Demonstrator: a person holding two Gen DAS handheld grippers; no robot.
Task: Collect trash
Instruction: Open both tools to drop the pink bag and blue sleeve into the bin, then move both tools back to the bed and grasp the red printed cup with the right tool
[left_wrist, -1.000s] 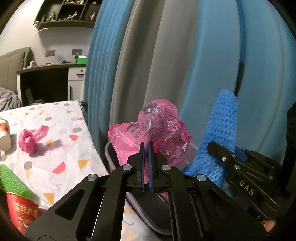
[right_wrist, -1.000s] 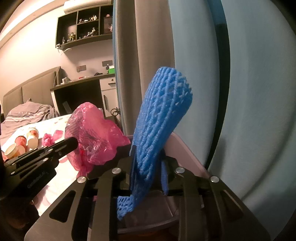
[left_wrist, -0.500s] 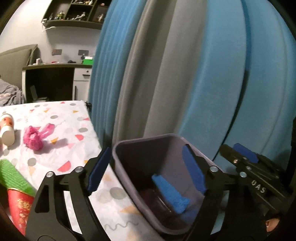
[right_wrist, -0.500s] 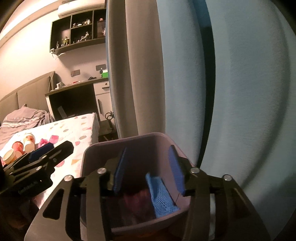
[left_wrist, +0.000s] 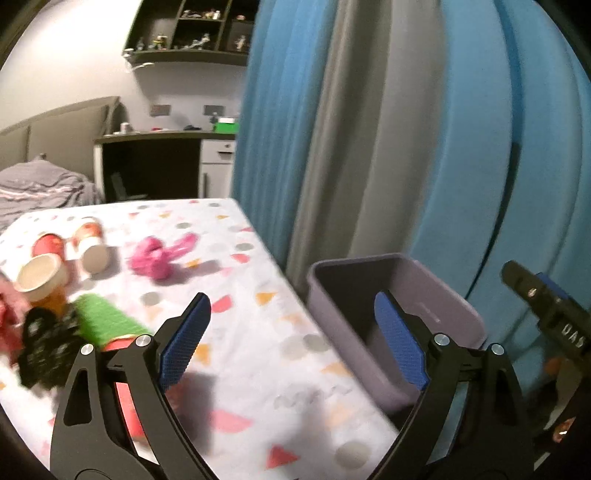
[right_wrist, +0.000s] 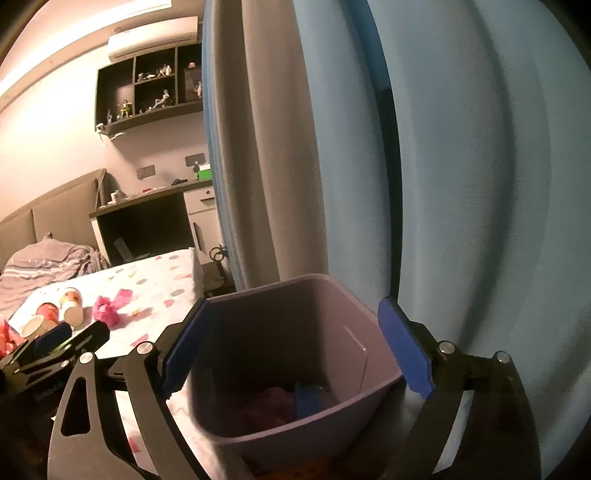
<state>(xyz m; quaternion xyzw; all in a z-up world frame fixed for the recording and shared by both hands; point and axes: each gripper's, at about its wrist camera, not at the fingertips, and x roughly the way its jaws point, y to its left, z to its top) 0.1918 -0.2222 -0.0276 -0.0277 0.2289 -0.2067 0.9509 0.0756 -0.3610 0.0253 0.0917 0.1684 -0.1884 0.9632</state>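
Bin (right_wrist: 295, 369) beside table (left_wrist: 258, 369) edge, against blue curtain (right_wrist: 480, 184); inside bin: pink wad and blue net, dim, probably both dropped trash

Left of bin, on table: pink bag (left_wrist: 155, 256), paper cups (left_wrist: 88, 247), green net (left_wrist: 107, 321), black wrapper (left_wrist: 44, 347), all uncollected

Left gripper (left_wrist: 291, 339) over table beside bin, jaws opening, nothing between

Right gripper (right_wrist: 295, 350) above bin, jaws opening, empty

Judgement: task partly done, some pieces binned, most trash left
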